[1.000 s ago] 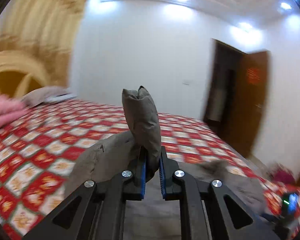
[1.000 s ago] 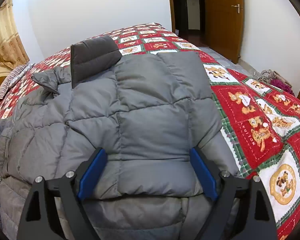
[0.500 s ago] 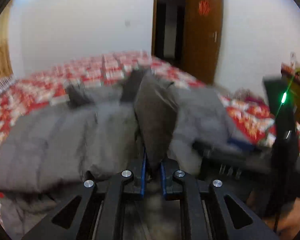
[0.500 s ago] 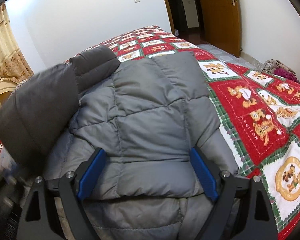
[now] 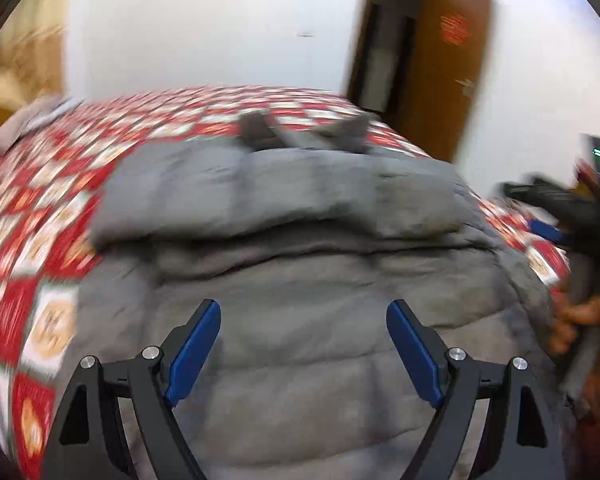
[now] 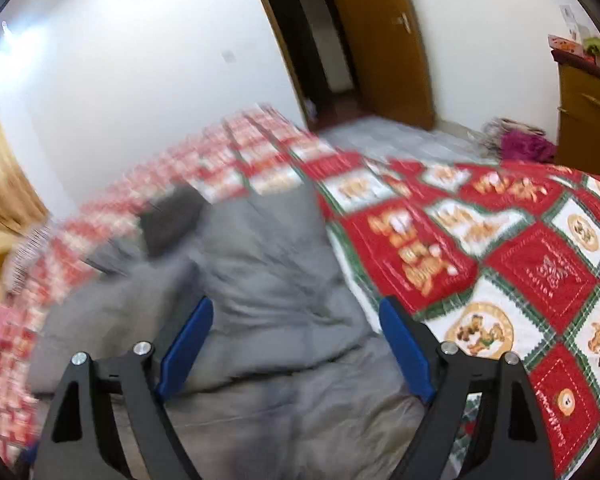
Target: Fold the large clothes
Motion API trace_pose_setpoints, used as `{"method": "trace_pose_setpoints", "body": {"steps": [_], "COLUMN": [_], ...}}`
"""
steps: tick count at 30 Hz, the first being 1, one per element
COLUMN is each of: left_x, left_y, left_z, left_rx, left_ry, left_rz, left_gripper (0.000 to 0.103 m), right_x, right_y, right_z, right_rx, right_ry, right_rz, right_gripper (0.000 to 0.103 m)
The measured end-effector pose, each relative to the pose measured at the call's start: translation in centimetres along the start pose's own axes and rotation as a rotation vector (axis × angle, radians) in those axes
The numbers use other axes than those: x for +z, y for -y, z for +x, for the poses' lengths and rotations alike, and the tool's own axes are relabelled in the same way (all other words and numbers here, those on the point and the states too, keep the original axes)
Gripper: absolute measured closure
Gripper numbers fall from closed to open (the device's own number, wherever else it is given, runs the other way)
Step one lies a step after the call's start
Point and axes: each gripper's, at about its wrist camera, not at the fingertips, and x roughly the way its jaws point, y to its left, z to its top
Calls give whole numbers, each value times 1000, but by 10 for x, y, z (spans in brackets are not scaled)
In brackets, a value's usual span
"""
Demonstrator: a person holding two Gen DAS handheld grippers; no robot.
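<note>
Curtain [image 6: 4, 184]: beige, at far left of the right wrist view, blurred.
Bed [image 6: 512, 248]: covered by a red, white and green patchwork quilt with cartoon squares; bare quilt at left edge and right edge around the garment.
Jacket [image 5: 308, 280]: grey, quilted, puffy; lies flat across the middle of the bed, reaching the near edge under both cameras.
Sleeve [image 5: 228, 196]: folded across the jacket's chest, running from the left side toward the right, resting on top of the body panel.
Collar [image 5: 256, 128]: darker grey, at the jacket's far end toward the wall.
Left tongs [image 5: 303, 350]: opening, blue pads spread wide above the jacket's lower panel; nothing clamped between them, only fabric lying beneath.
Right tongs [image 6: 296, 350]: released, pads wide apart over the jacket's right edge where grey fabric meets the quilt; nothing gripped.
Hand [image 5: 580, 320]: at far right of the left wrist view, wrapped around a black handle, just beside the jacket's right edge.
Door [image 6: 376, 40]: brown wood, standing ajar beyond the bed's far corner.
Cabinet [image 6: 588, 108]: wooden, at far right against the wall.
</note>
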Motion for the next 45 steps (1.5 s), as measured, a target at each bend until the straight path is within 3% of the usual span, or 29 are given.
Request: {"method": "trace_pose_setpoints", "body": {"steps": [2,3,6,7,8,10,13,18,23,27,30,32,33,36,38,40,43,45], "left_x": [-1,-1,0,1,1,4,6,15,43,72,84,83,78,60,54,56,72,88], "left_y": [-21,-29,-40,-43,-46,-52,-66,-85,-89,-78,-68,-69,-71,-81,-82,-79,-69,-63], "left_z": [-1,-2,-12,-16,-19,-23,-28,-31,-33,-17,17,43,57,77,74,65,51,51], "left_rx": [17,20,48,57,66,93,116,126,176,255,340,396,420,430,408,380,331,337], "left_ry": [-5,-8,4,11,16,30,45,70,123,141,116,52,0,-84,-80,-64,-5,22], "left_rz": [-90,-132,-190,-193,-190,-180,-194,-239,-231,-159,-97,-77,-73,-77,-79,-79,-65,-53], "left_gripper": [18,18,18,18,18,18,18,18,18,18,18,18,18,18,18,18,18,18], "right_x": [6,7,-4,-10,-18,-23,-19,-5,-18,-39,-44,-40,-36,-22,-9,5,13,9], "right_y": [-13,-22,-48,-57,-66,-73,-83,-81,-68,-42,-36,-34,-31,-13,-7,-12,-35,-58], "right_z": [3,13,51,66,81,85,57,13,18,41,49,49,45,20,-2,-13,-3,13], "right_rx": [121,158,186,183,179,171,176,173,101,74,72,49,49,24,-12,6,95,123], "right_ry": [-53,-100,-242,-298,-351,-369,-290,-201,-234,-300,-319,-329,-334,-278,-178,-119,-135,-153], "right_rz": [11,9,-37,-62,-94,-130,-200,-285,-381,-340,-308,-296,-280,-208,-174,-162,-175,-234], "right_gripper": [3,3,4,14,43,72,84,84,85,82,67,44,41,39,38,41,45,49]}}
